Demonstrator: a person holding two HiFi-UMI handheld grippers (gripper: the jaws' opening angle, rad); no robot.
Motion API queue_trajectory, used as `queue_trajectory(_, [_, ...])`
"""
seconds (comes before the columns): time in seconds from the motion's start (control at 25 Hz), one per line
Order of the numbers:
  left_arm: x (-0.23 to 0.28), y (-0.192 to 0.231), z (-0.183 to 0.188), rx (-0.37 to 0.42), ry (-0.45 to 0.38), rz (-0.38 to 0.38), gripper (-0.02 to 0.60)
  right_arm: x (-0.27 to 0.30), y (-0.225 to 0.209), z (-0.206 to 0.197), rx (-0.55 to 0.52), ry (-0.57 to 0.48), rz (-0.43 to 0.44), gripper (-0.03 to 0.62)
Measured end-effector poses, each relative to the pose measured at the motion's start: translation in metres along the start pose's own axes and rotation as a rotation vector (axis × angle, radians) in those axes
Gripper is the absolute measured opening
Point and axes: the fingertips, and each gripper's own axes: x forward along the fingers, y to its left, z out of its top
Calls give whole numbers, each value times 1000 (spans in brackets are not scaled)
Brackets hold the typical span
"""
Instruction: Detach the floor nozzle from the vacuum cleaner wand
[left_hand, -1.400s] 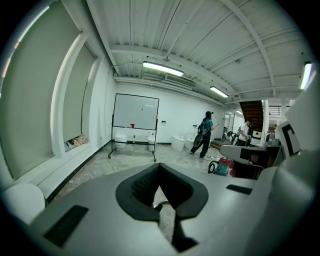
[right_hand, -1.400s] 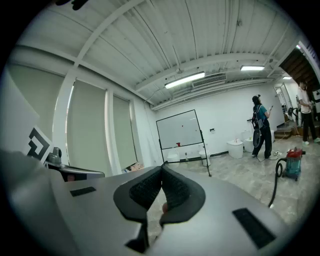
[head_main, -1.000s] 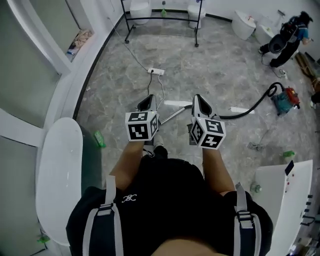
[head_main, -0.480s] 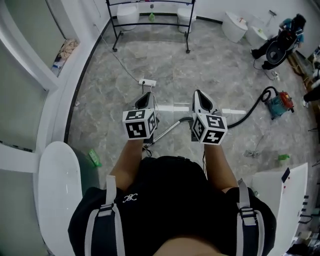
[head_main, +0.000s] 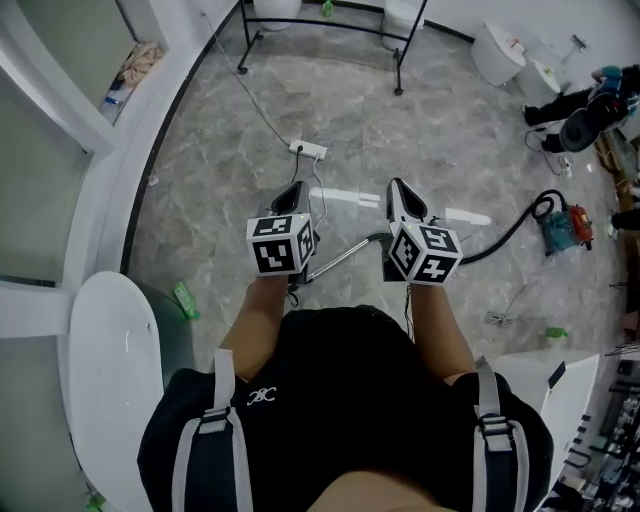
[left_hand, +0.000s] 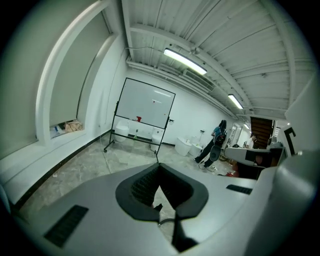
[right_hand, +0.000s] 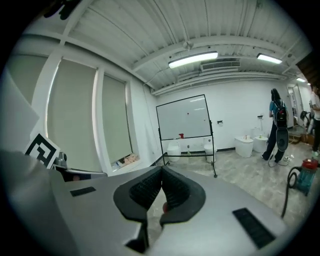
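Floor nozzle hidden, likely at the near end of the wand (head_main: 340, 258). Approach only: left gripper (head_main: 294, 190) and right gripper (head_main: 396, 186) empty, jaws pressed together, above it. Next: lower, spread, grasp.

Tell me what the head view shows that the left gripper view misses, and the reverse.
Head view only: the metal wand lying on the floor, the black hose and the white power strip. Left gripper view only: the whiteboard panel and the ceiling lights. Both: the left gripper, jaws shut on nothing, the whiteboard's black stand, and the grey floor.
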Motion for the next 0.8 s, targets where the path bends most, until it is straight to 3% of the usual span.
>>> queue_trajectory(0.16, [4, 31, -14, -64, 25, 43, -2, 34, 21, -18, -34, 84, 61, 12])
queue_trajectory(0.28, [5, 54, -40, -86, 51, 86, -2, 64, 53, -36, -50, 154, 160, 12])
queue_trajectory(0.52, [11, 114, -122, -262, 150, 207, -2, 120, 87, -106, -310, 300, 296, 12])
queue_trajectory(0.68, [34, 138, -184, -369, 231, 232, -2, 152, 80, -174, -475, 370, 426, 12])
queue_trajectory(0.8, [56, 141, -244, -407, 314, 250, -2, 172, 69, -258, -523, 485, 575, 12])
